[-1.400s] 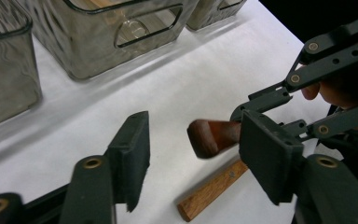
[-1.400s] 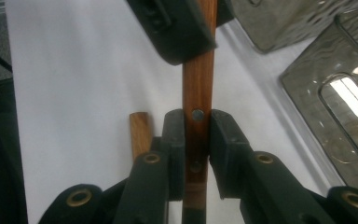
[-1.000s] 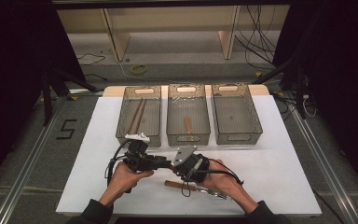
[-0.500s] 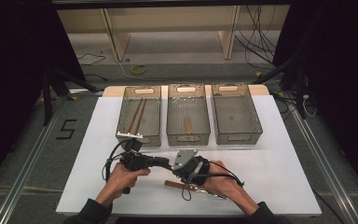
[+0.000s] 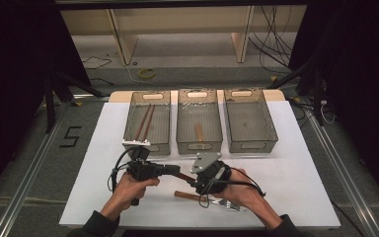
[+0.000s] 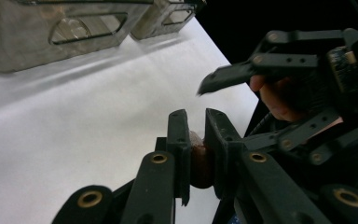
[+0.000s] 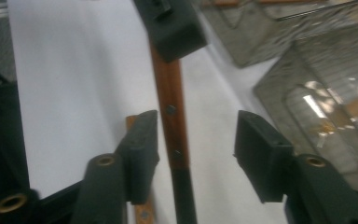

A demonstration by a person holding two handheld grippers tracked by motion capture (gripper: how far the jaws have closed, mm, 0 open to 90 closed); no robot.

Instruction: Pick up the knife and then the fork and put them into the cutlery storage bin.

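Observation:
My left gripper [image 5: 175, 173] points right and is shut on the end of a wooden-handled utensil [image 5: 181, 175], held just above the table near the front. In the left gripper view the brown handle end [image 6: 198, 161] sits clamped inside the left gripper [image 6: 196, 126]. My right gripper [image 5: 195, 180] faces it, open. In the right gripper view the riveted handle [image 7: 172, 116] runs between the spread jaws of the right gripper [image 7: 196, 135] without touching them, and its lower part turns dark. A fork with a wooden handle [image 5: 190, 196] lies on the white table under my right hand.
Three mesh bins stand in a row at the back. The left bin [image 5: 131, 129] holds two chopsticks [image 5: 144, 122], the middle bin [image 5: 199, 143] a small wooden piece [image 5: 199, 132], and nothing shows in the right bin [image 5: 249, 121]. The white tabletop [image 5: 301, 173] ends at its front edge close below my hands.
The left gripper has wobbled slightly while keeping its hold on the utensil. The right gripper has stayed close in front of it, open.

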